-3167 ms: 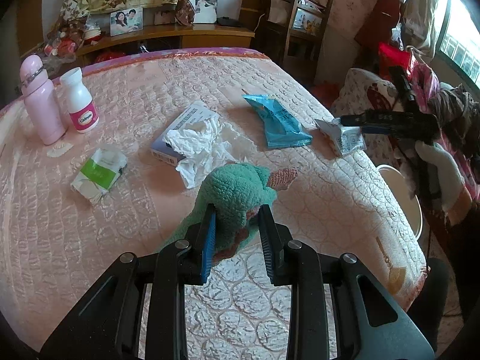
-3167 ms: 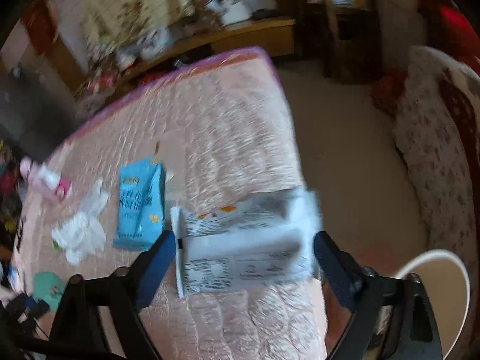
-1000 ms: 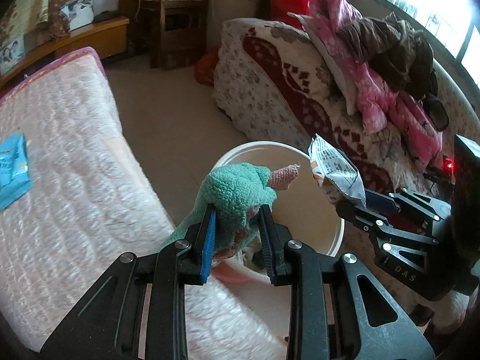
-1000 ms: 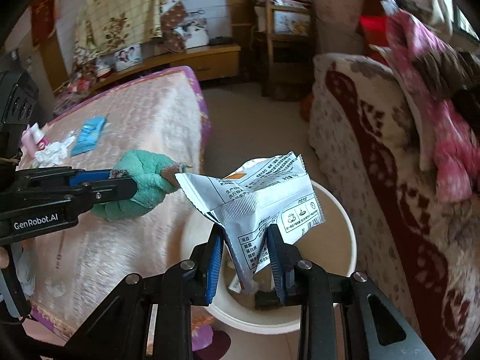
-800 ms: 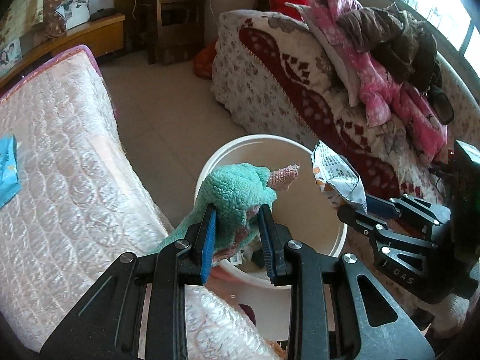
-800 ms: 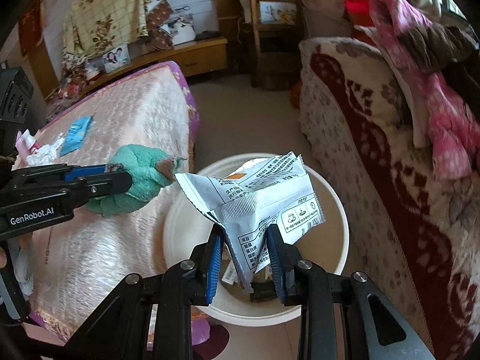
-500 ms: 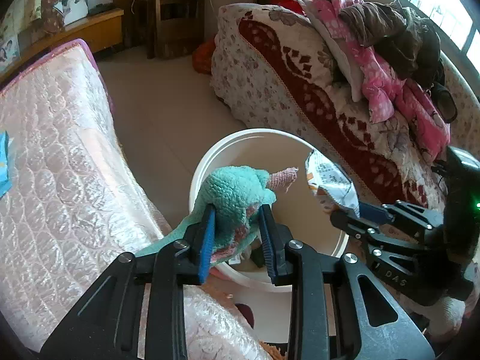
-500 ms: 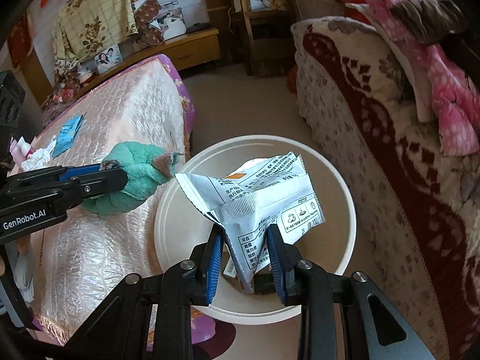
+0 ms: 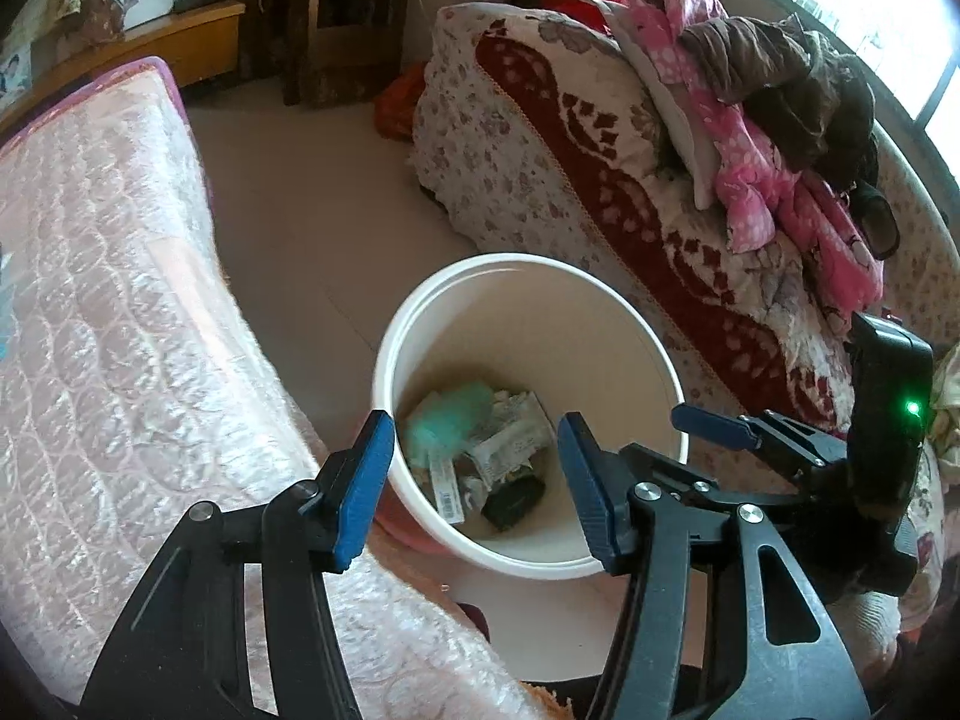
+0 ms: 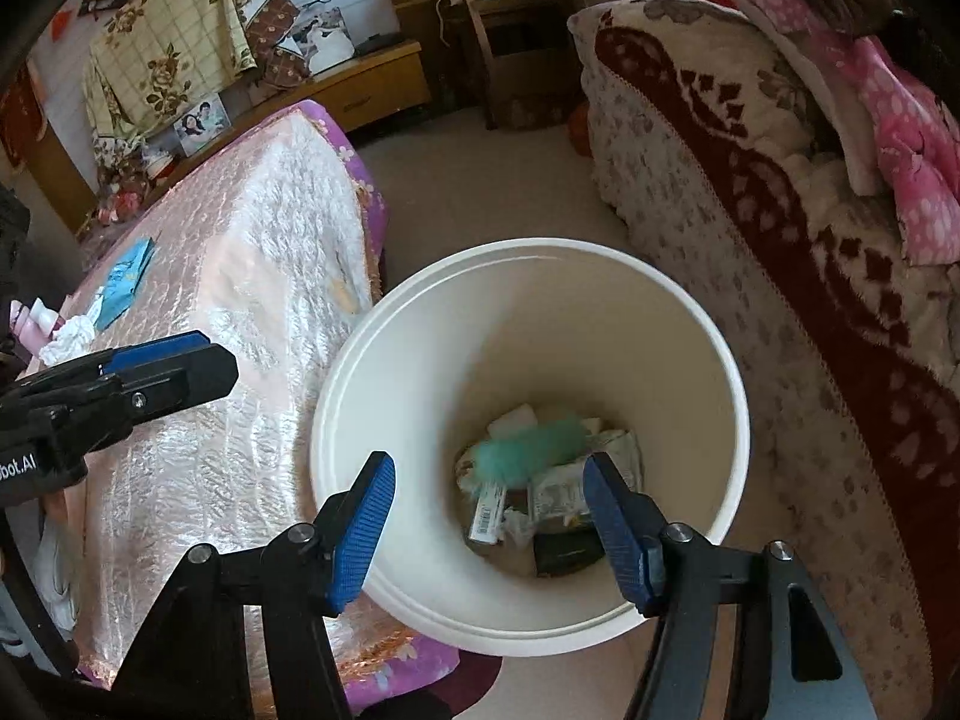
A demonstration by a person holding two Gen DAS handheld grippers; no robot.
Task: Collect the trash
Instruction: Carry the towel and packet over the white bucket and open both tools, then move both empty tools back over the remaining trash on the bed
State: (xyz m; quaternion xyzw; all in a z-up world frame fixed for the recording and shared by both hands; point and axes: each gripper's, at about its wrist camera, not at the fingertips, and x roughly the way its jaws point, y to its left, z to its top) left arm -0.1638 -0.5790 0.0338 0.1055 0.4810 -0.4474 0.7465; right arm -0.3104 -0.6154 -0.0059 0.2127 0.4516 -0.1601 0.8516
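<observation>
From the left wrist camera, the left gripper (image 9: pixel 477 483) hangs over the white bin (image 9: pixel 510 267) with its blue-padded jaws spread wide and nothing between them. The bin stands on the floor between the pink quilted bed (image 9: pixel 108 300) and the floral sofa (image 9: pixel 540 138); its near rim is partly covered by the gripper's right finger, and the bed's edge hides the bin's lower left side. At the bottom lies a heap of trash: a green fuzzy item (image 9: pixel 447 420), blurred so its shape cannot be made out, resting beside crumpled white wrappers (image 9: pixel 510 441) and a dark object (image 9: pixel 513 495) that is too small to identify. The right gripper (image 9: pixel 744 429) enters from the right edge, seen side-on, a green light glowing on its body. A pile of pink and brown clothes (image 9: pixel 774 120) sits on the sofa. From the right wrist camera, the right gripper (image 10: pixel 489 525) also hovers over the bin (image 10: pixel 384 330), jaws far apart and empty. The green item (image 10: pixel 528 441) is again smeared, lying on top of the printed wrappers (image 10: pixel 561 489), with the dark object (image 10: pixel 567 552) below, partly behind the right finger. The left gripper (image 10: pixel 162 360) shows at the left edge above the bed (image 10: pixel 252 276), only partly in frame. A blue packet (image 10: pixel 126 282) and crumpled tissue (image 10: pixel 69 336) lie far back on the bed.
</observation>
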